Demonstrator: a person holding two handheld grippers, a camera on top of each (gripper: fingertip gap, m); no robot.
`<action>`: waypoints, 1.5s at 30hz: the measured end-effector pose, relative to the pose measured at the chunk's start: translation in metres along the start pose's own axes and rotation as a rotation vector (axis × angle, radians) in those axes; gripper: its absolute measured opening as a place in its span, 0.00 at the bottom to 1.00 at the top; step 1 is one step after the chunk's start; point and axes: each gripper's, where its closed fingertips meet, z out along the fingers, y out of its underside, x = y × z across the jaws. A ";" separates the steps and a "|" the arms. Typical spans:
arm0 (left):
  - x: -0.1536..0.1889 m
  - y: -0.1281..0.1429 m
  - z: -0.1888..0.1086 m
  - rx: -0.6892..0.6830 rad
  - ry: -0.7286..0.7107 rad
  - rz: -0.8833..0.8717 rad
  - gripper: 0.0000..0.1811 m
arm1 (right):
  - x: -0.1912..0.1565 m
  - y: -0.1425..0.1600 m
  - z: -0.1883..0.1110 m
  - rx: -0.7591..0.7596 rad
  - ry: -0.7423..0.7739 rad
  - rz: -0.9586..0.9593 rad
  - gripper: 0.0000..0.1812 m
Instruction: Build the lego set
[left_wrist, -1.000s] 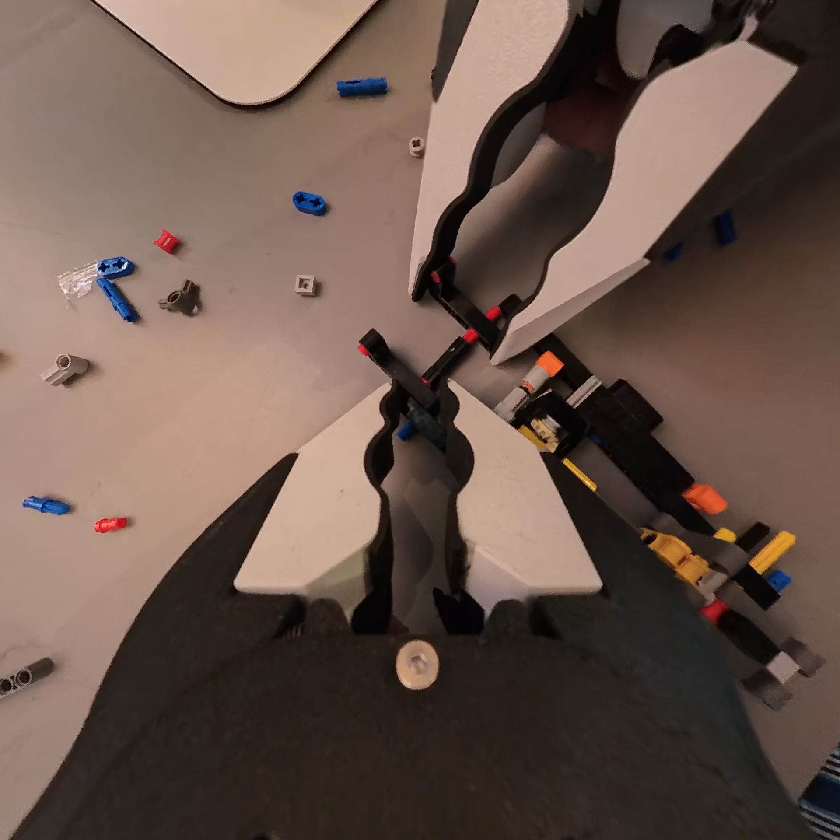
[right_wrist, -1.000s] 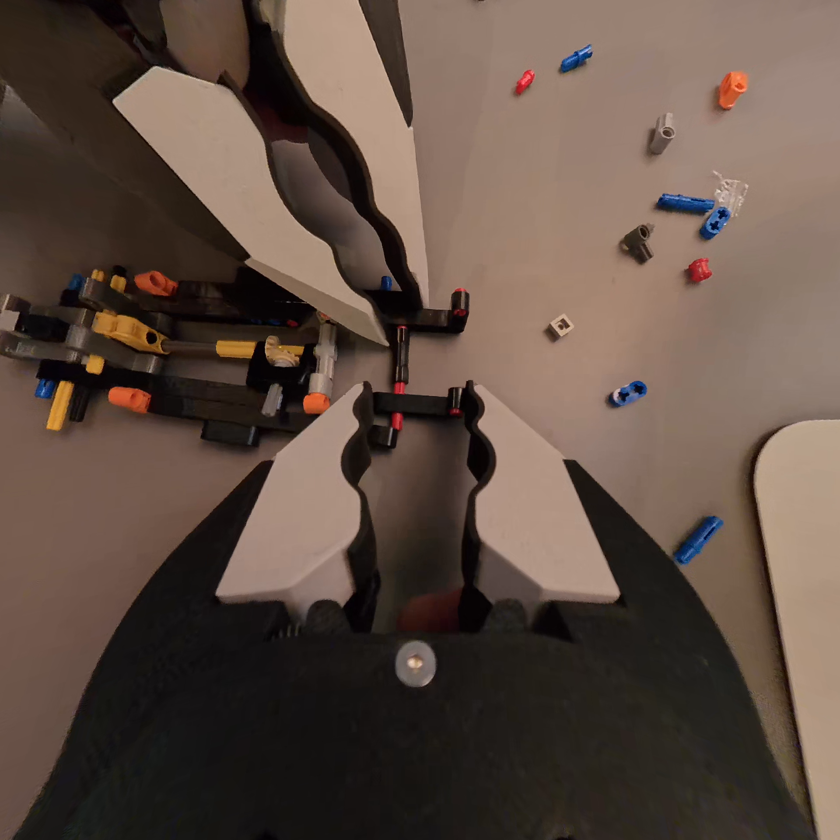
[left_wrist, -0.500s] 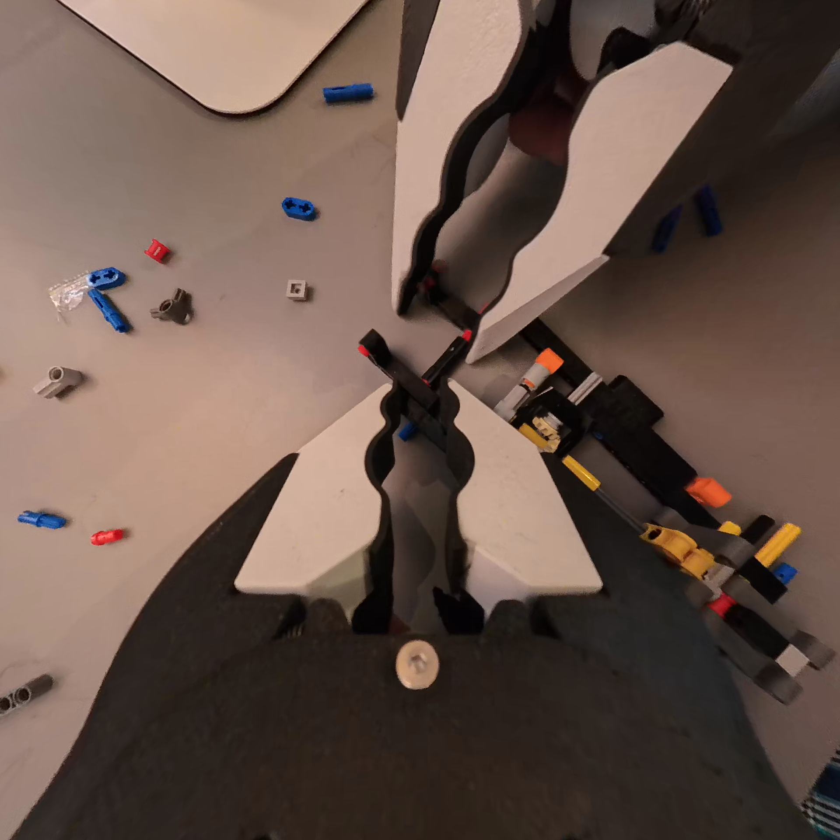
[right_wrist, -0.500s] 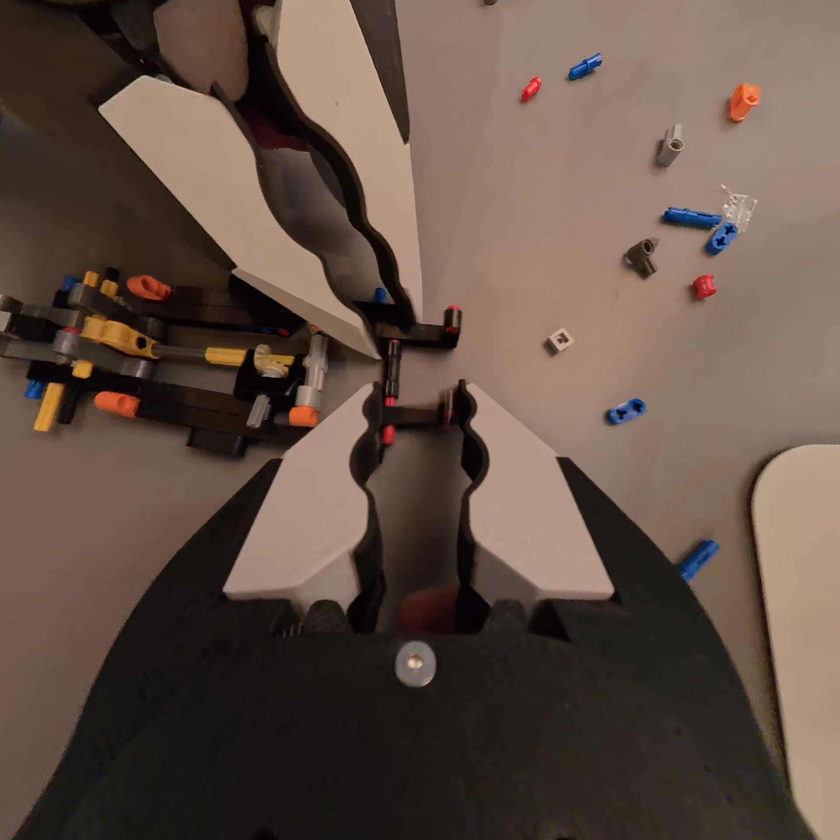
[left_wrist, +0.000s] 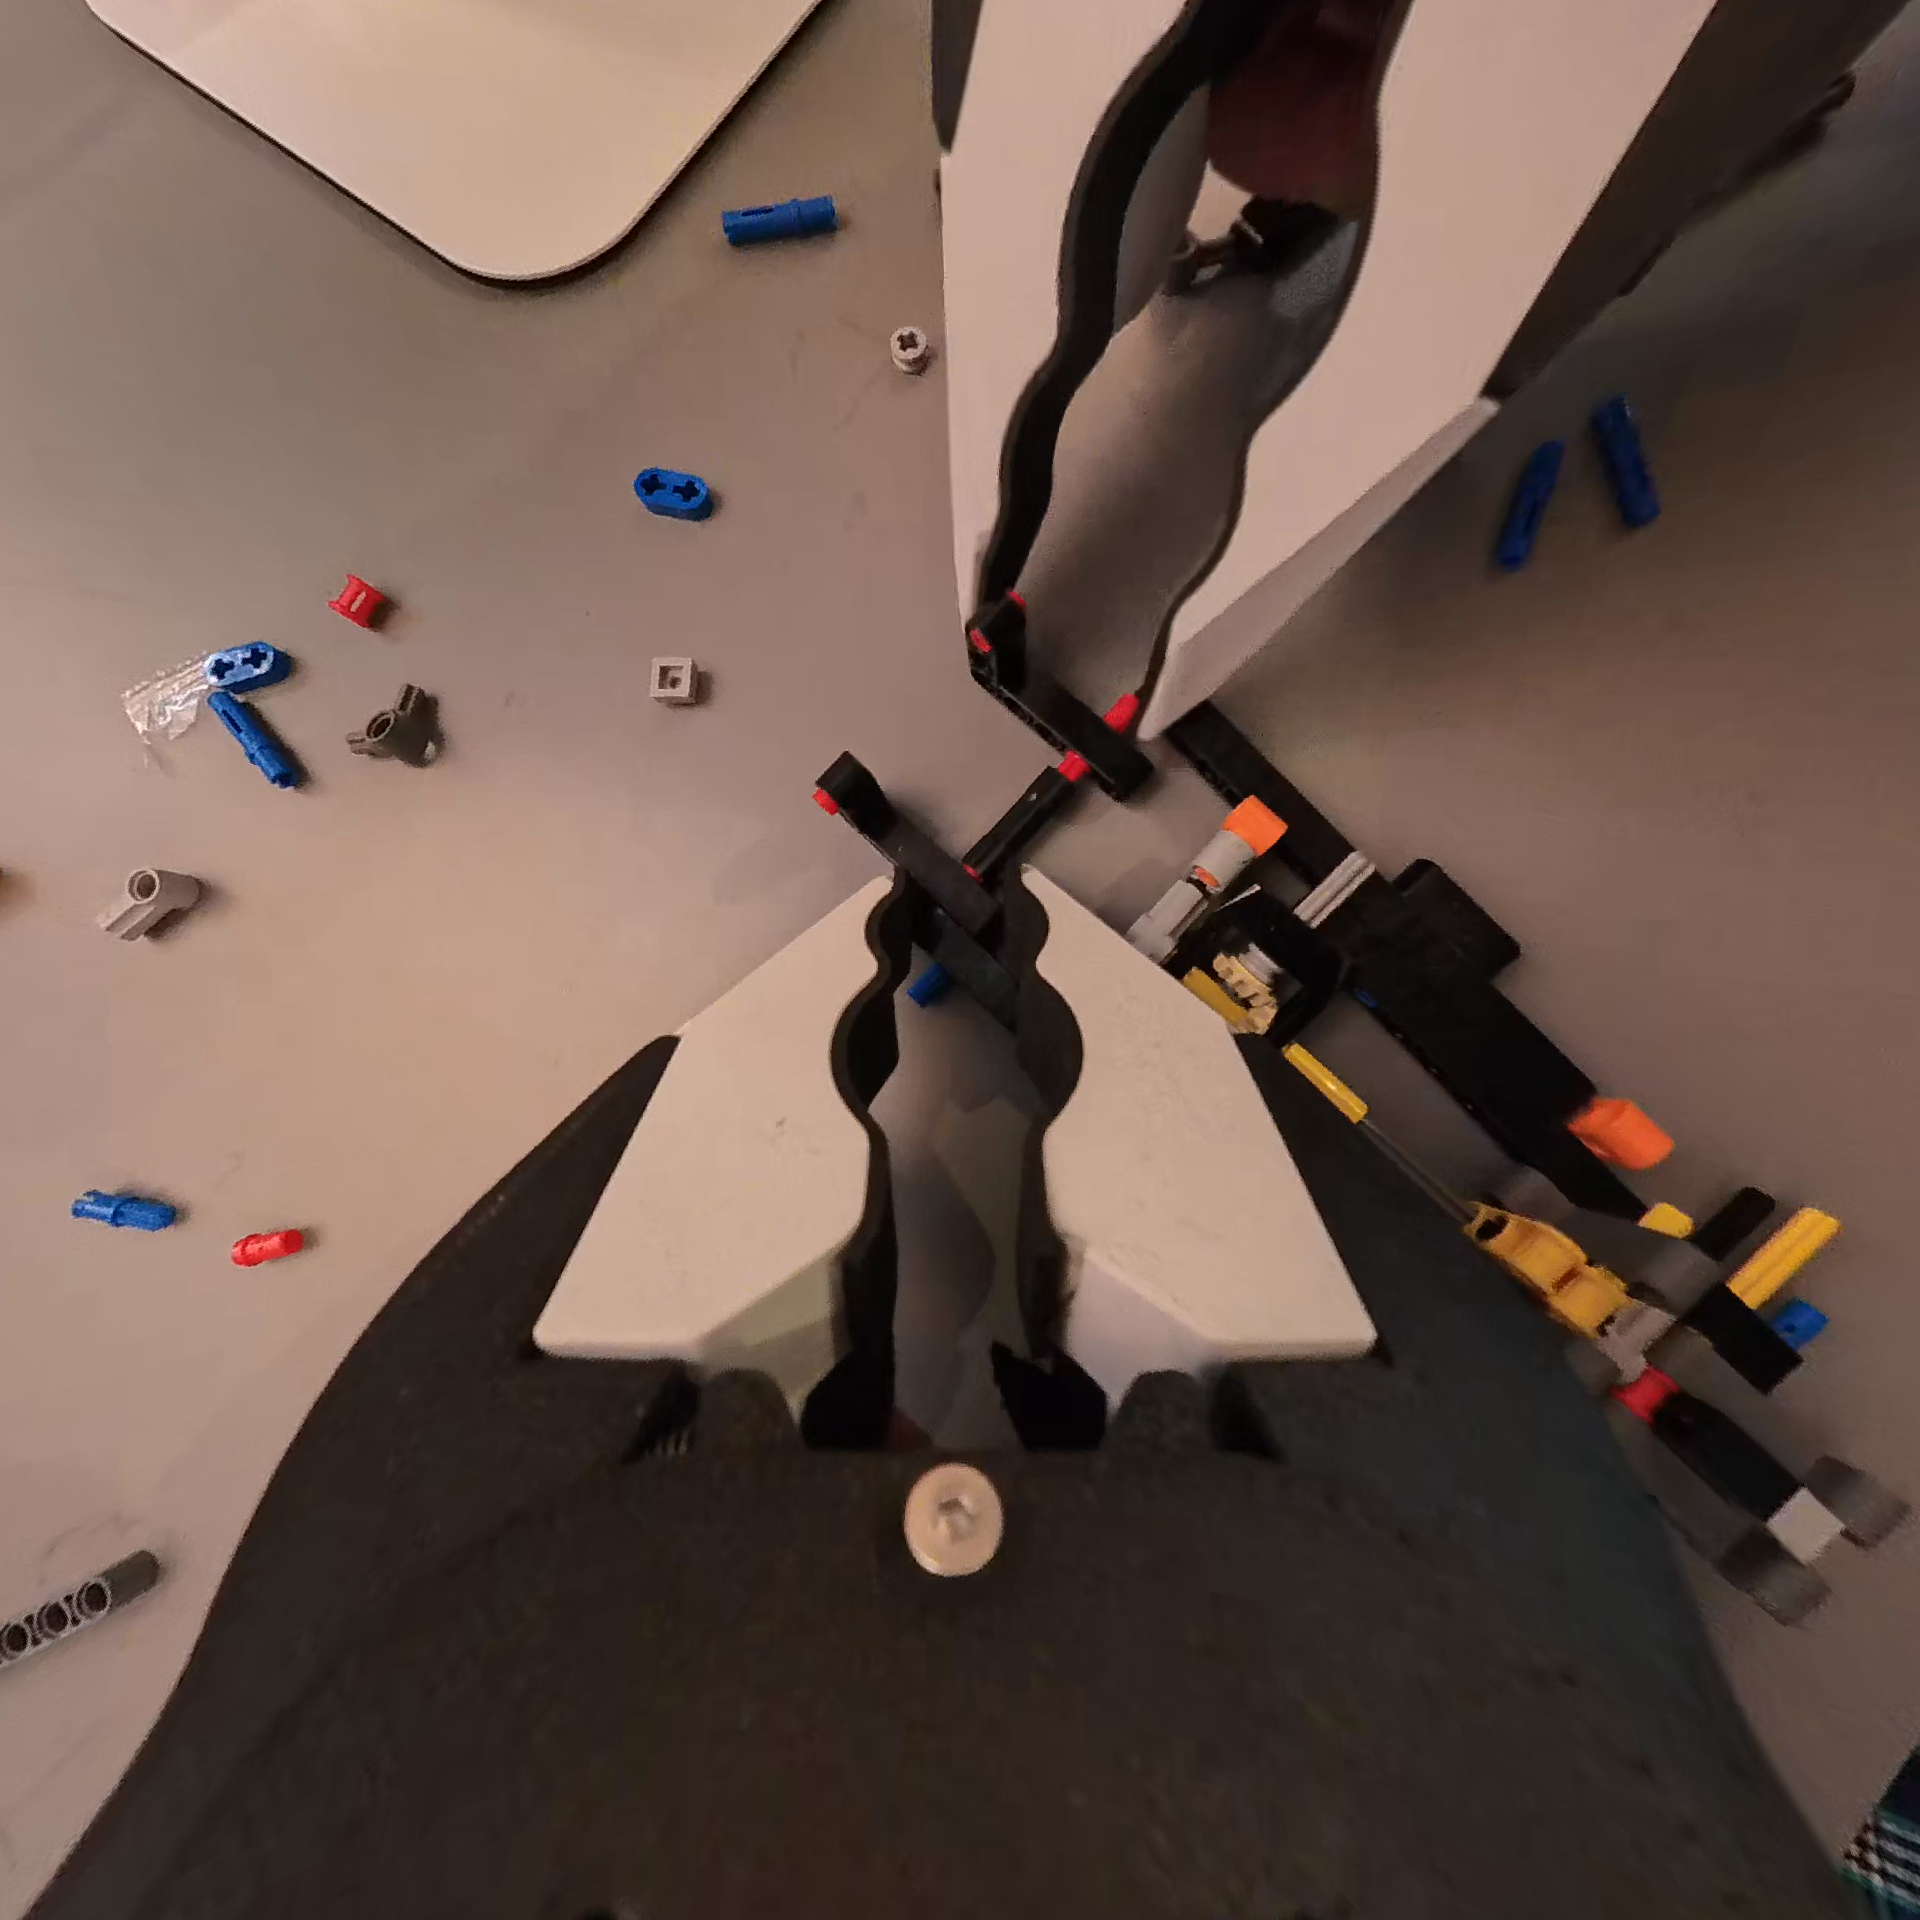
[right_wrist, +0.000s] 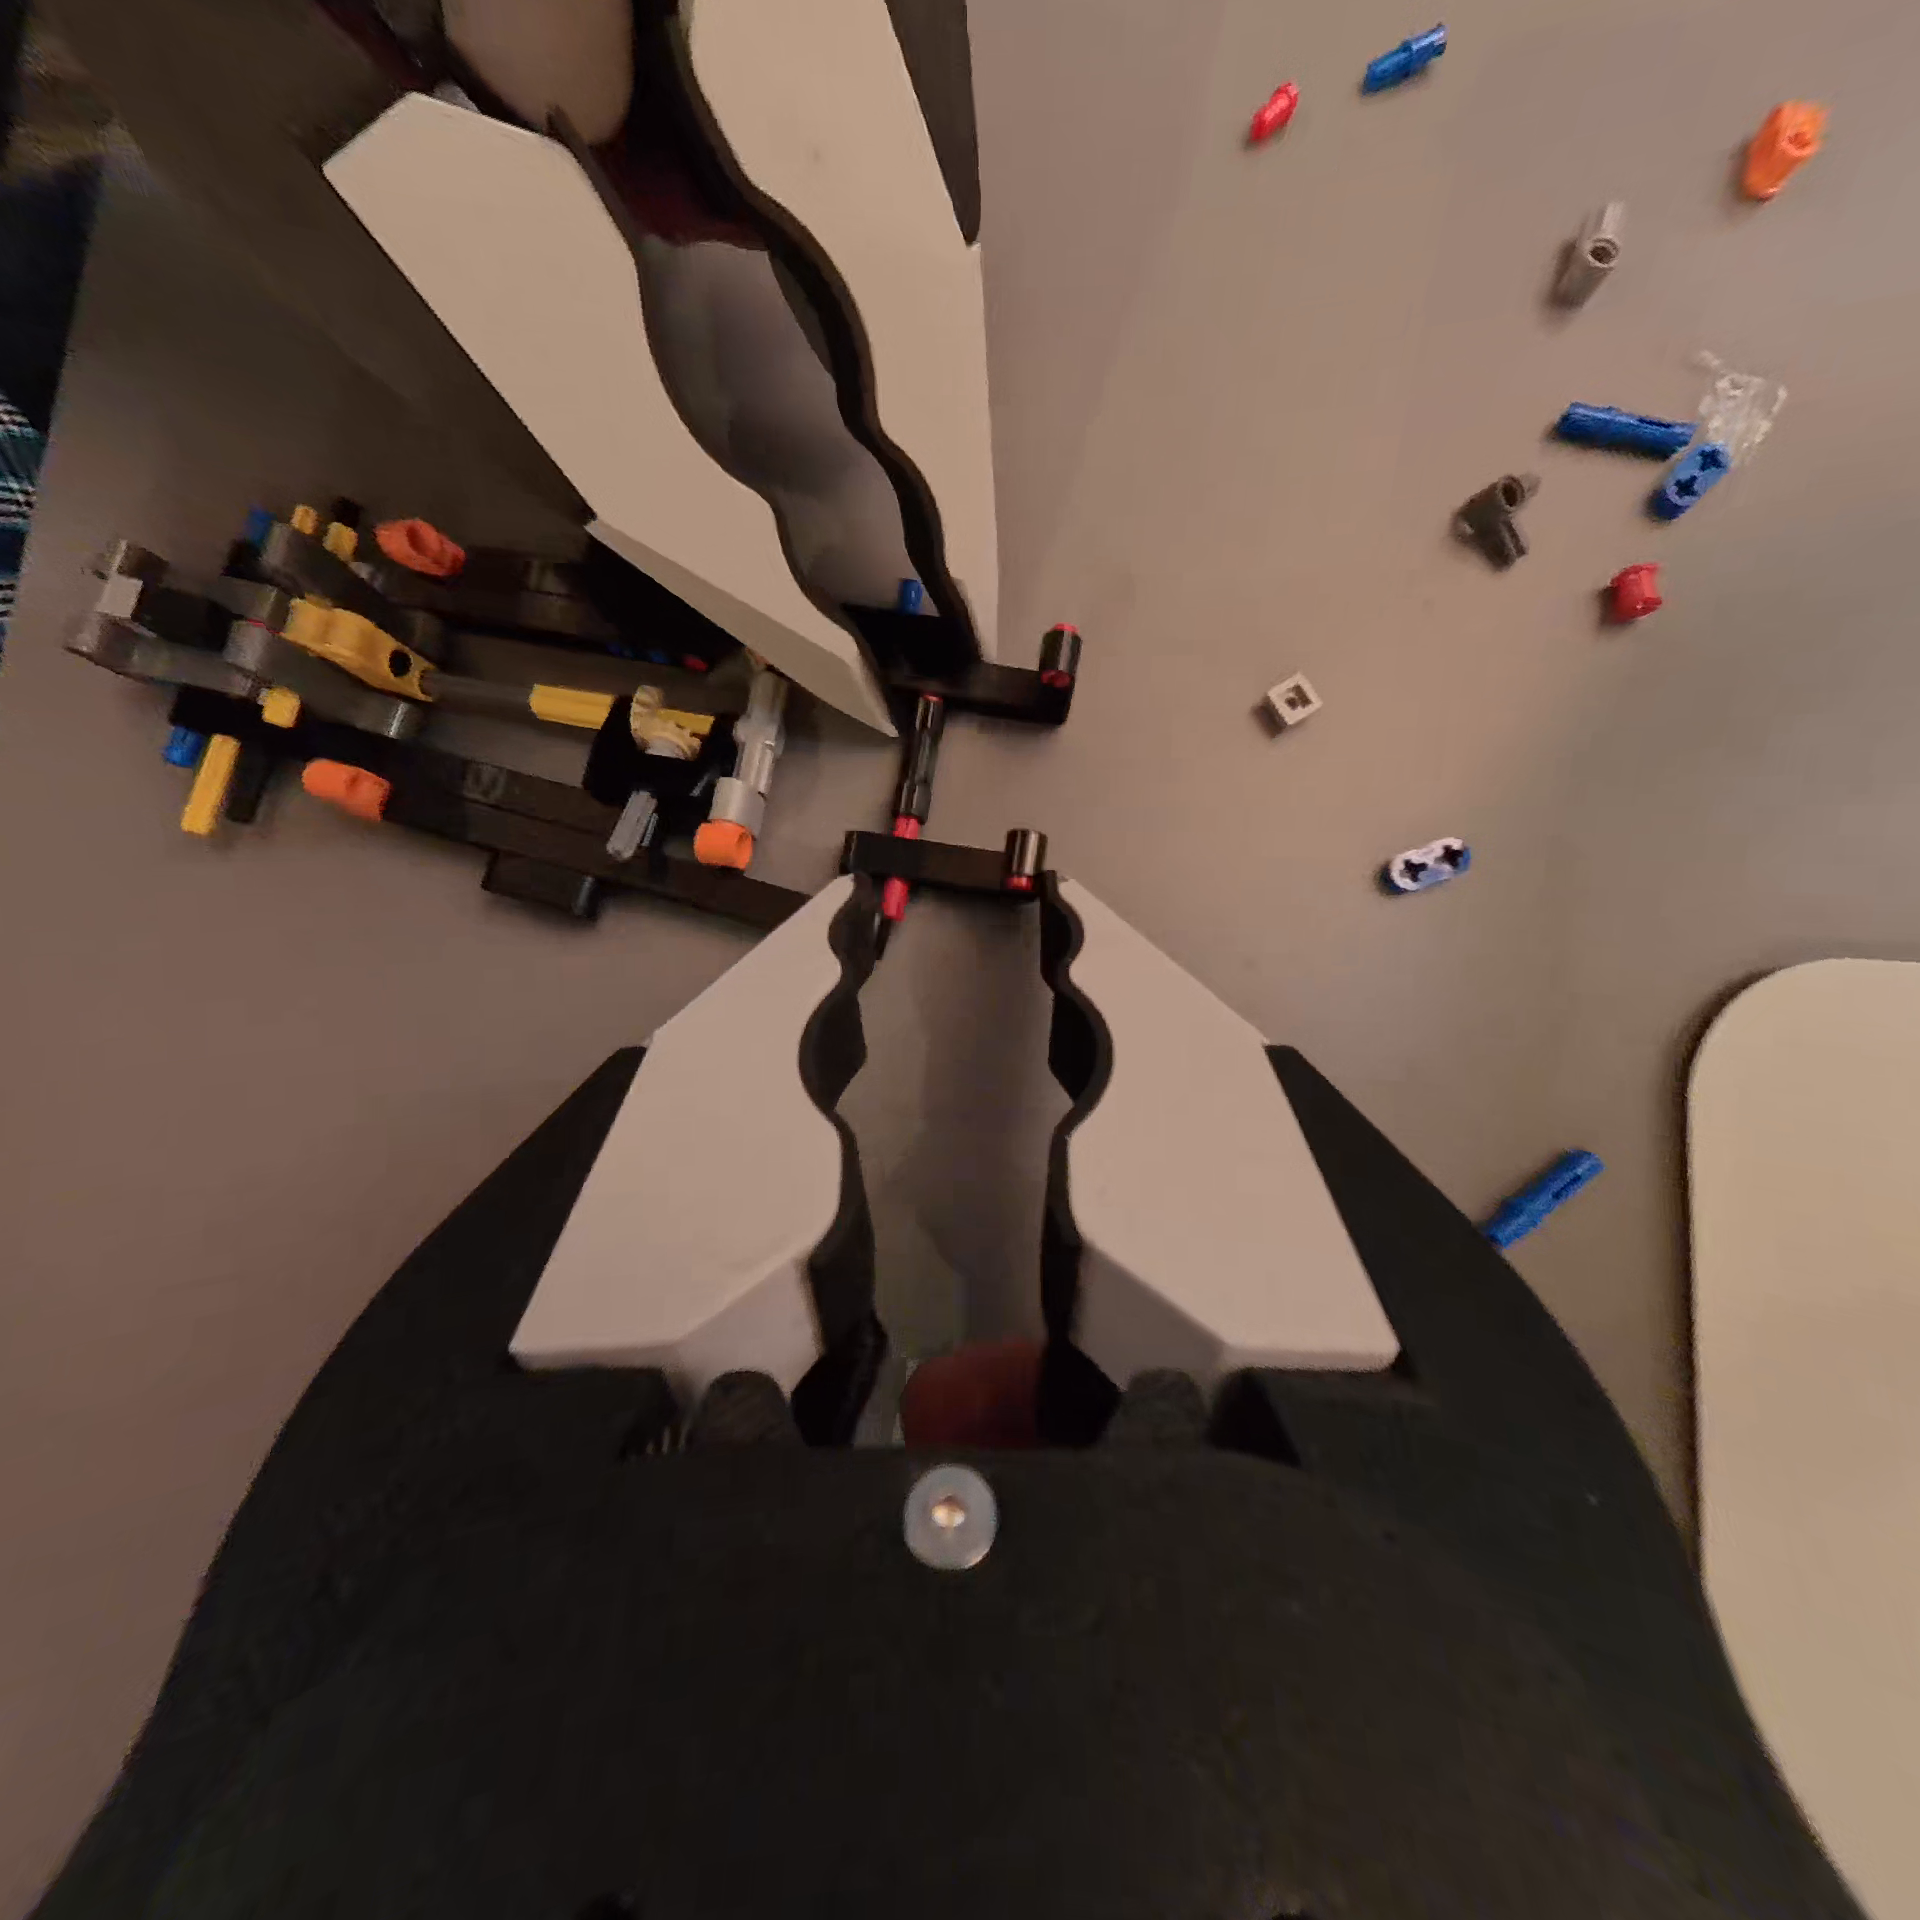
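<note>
Worked over a grey tabletop (left_wrist: 520, 935) strewn with loose blue pins (left_wrist: 779, 220), a white board (left_wrist: 468, 125) cornering in at the far left. Found the left gripper (left_wrist: 956, 914) clamped on a black beam (left_wrist: 904, 842), joined by a thin black axle (left_wrist: 1023, 821) to a second black beam (left_wrist: 1060, 717) pinched end to end in the right gripper (left_wrist: 1067, 681). Noted the half-built model (left_wrist: 1455, 966) just beside, to the right

From the right wrist, saw the same chain: right gripper (right_wrist: 945, 883) closed lengthwise on its beam (right_wrist: 935, 857), axle (right_wrist: 920, 764) running across to the left gripper (right_wrist: 935, 665). Judged the parts light, stiff and smooth, the axle likely to slip or skew, so best held by the beam flanks. Judged room tight toward the model (right_wrist: 499, 790), open on the pin-scattered side
</note>
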 end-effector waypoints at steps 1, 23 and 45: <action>0.000 0.000 0.000 -0.001 -0.002 0.002 0.08 | 0.000 0.001 0.001 -0.006 0.008 0.002 0.15; 0.000 0.000 0.000 0.006 -0.009 -0.009 0.08 | 0.000 -0.001 0.009 -0.007 0.060 0.027 0.16; 0.003 -0.005 -0.017 -0.004 0.131 0.095 0.14 | -0.008 -0.015 -0.022 -0.025 -0.095 -0.456 0.31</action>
